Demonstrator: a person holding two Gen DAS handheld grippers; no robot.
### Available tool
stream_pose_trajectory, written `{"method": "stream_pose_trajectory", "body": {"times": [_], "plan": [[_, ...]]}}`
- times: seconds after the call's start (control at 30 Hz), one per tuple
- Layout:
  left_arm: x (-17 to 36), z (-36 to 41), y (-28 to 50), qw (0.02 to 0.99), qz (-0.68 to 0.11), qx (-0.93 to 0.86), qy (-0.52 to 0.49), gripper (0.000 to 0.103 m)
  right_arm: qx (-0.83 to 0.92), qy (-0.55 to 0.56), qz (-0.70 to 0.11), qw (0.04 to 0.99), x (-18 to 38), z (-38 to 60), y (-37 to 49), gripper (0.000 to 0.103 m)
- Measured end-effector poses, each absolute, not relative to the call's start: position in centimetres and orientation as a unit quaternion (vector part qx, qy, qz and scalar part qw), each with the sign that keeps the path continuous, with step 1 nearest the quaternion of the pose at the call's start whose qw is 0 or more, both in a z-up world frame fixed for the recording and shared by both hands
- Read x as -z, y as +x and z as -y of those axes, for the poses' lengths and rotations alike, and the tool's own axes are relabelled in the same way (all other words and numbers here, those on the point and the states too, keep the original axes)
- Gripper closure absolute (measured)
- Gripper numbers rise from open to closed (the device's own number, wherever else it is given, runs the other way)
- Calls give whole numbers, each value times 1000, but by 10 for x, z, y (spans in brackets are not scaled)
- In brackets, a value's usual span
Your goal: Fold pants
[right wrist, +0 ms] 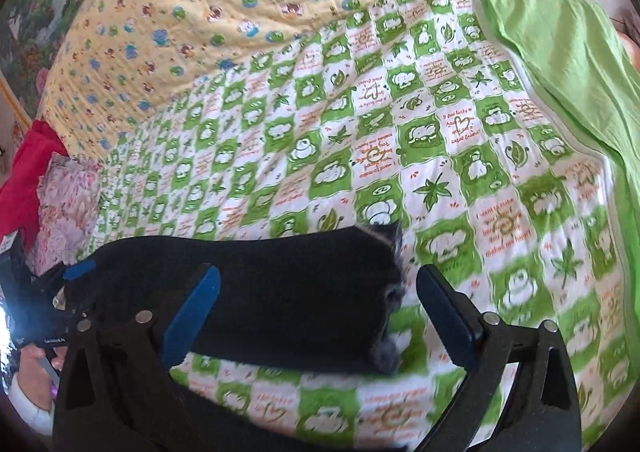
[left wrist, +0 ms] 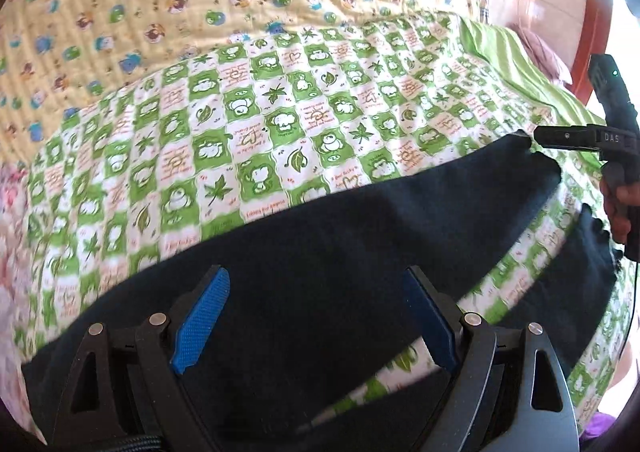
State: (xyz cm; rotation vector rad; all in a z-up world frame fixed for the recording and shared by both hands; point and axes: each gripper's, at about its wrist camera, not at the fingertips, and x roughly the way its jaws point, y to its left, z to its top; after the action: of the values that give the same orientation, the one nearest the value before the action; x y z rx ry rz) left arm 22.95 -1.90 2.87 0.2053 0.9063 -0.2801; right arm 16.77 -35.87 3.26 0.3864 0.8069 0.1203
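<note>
Dark pants (left wrist: 320, 236) lie spread on the green-and-white checked quilt (left wrist: 248, 123) on the bed; one leg runs toward the right, hem edge (right wrist: 390, 292) frayed and lying flat on the quilt. Open quilt on the far side of the pants, and to the right in the right wrist view. Yellow animal-print quilt (left wrist: 160, 3) beyond that, plain green sheet (right wrist: 560, 63) at far right, red cloth (right wrist: 28, 171) and floral fabric (right wrist: 68, 195) at left edge.

Left gripper (left wrist: 316, 324): jaws wide open, over the pants, holding nothing. Right gripper (right wrist: 320, 316): jaws wide open around the hem end, no grip; in the left wrist view its tip sits at the far corner of the leg, contact unclear.
</note>
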Motion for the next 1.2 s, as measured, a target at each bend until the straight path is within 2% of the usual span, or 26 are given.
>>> {"method": "stream_pose_trajectory", "body": {"times": [0.03,0.27,0.4,0.43,0.47,0.5,0.53,0.57,0.6,0.63,0.67,0.73,1.0,1.2], "plan": [[-27,20,239,881,-439,145,101,14,-57,184,-397,898,-30,359,172,14],[-10,30,299,851,-466,200,135,14,-70,171,-435,881,-16,364,205,23],[8,39,321,822,-498,228,159,16,-74,159,-443,879,-13,362,213,38],[15,41,326,811,-511,233,164,19,-74,157,-443,879,-13,362,214,46],[18,42,329,805,-517,237,166,20,-73,157,-442,880,-13,364,214,50],[18,43,327,806,-516,240,164,23,-72,158,-440,881,-14,365,213,59],[16,43,324,805,-515,248,160,36,-74,159,-439,881,-15,365,214,73],[14,44,322,802,-516,256,155,52,-79,163,-437,881,-16,367,212,82],[12,44,318,799,-519,264,152,60,-86,171,-434,881,-17,369,210,84],[10,47,312,797,-518,270,153,77,-91,178,-430,881,-19,370,207,84],[7,49,305,797,-517,271,159,84,-96,183,-423,882,-22,372,204,84],[0,53,288,802,-506,270,170,89,-102,184,-413,886,-29,372,197,86],[-40,44,206,829,-471,272,129,92,-151,169,-358,906,-58,374,142,87],[-50,57,153,838,-459,277,98,94,-178,162,-339,909,-55,378,98,88]]}}
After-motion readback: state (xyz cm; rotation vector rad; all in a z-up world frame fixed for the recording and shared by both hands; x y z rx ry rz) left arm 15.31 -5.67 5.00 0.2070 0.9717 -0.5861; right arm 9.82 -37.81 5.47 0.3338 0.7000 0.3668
